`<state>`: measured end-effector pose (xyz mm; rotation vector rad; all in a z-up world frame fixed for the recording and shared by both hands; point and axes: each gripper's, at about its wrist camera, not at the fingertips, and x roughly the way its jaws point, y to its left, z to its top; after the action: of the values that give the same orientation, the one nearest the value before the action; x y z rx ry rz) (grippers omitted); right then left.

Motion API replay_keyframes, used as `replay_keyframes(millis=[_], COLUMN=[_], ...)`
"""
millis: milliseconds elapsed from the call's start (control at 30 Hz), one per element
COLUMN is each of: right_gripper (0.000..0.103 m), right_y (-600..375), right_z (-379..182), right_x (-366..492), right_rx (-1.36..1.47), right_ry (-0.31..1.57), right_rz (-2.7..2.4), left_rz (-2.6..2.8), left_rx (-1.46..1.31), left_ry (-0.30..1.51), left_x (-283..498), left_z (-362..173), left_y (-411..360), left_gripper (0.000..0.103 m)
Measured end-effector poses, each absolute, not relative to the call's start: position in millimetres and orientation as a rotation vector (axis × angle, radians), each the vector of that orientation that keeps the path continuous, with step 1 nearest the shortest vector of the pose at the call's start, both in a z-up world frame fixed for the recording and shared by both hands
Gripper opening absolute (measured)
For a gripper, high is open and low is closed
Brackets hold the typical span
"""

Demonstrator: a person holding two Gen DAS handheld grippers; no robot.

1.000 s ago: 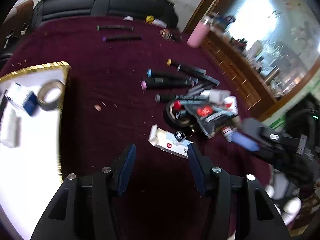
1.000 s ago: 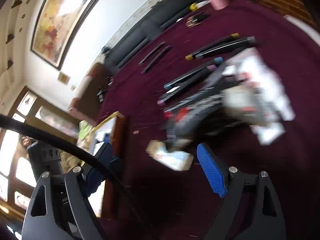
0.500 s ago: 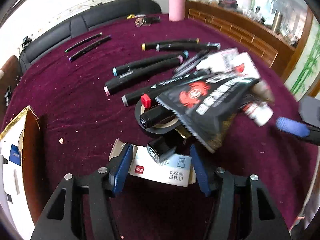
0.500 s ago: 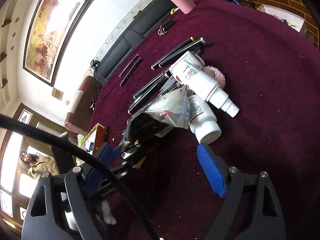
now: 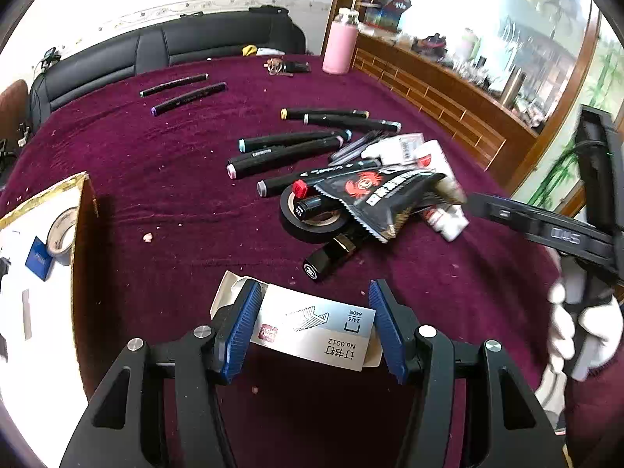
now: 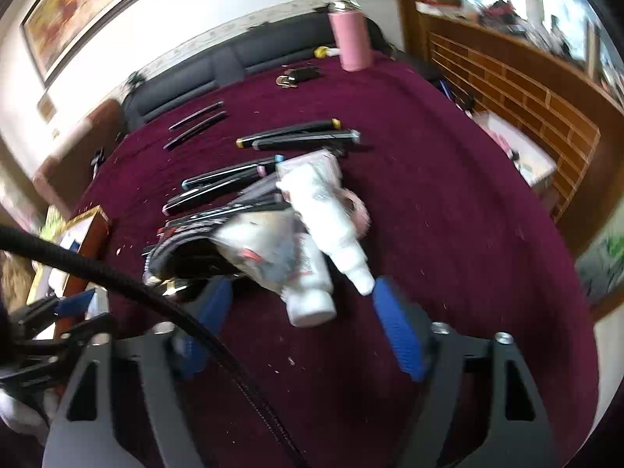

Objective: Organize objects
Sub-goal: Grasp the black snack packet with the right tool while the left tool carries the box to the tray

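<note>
Since the earlier frame the left gripper (image 5: 312, 325) has come down around the staple box (image 5: 312, 327), both pads against its ends. The right gripper (image 6: 300, 323), jaws just narrowing yet gripping nothing, flanks a white bottle (image 6: 308, 296). The maroon tablecloth (image 5: 163, 179) lies bare toward the sofa (image 5: 156, 50); markers (image 5: 284, 152) crowd mid-table.

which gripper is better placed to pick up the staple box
Left. The left gripper already straddles the staple box, a pad on either side. The right gripper faces the white bottles instead.
</note>
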<state>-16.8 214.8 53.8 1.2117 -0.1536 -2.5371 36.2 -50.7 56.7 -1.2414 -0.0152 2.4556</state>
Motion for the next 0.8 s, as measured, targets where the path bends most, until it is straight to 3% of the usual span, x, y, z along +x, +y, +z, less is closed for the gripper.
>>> replay_keyframes(millis=[167,233,533,667,733,800], right_gripper=[0.074,0.074,0.074,0.074,0.066,0.047], right_y=[178.4,169.1,207.2,208.2,211.7,210.0], right_z=[63.9,63.5,16.8,7.4,2.6,-2.2], right_x=[-15.4,-12.8,-48.8,-58.6,-59.8,-62.8], right_rx=[1.159,1.174,1.381,1.409,1.370,1.372], right_ry=[0.000,-0.034,-0.923,-1.064,-1.143,-1.136], right_rz=[-2.449,-2.366,-2.111,-2.178,-2.194,-2.159], left_rz=[2.452,2.452,2.451,2.439,2.437,2.442], left_rx=[-1.216,-1.198,-1.144,-1.134,-1.130,-1.129], left_ry=[-0.074,-0.114,-0.203,-0.225,-0.245,-0.264], left_x=[48.4,56.0,70.9,72.7,73.8,74.8], left_z=[60.7,63.8,73.4,71.5,70.6,69.8], left_y=[-62.9,-70.4,-97.4,-101.9,-106.9,-114.1], left_gripper=[0.051,0.051,0.051,0.051,0.051,0.051])
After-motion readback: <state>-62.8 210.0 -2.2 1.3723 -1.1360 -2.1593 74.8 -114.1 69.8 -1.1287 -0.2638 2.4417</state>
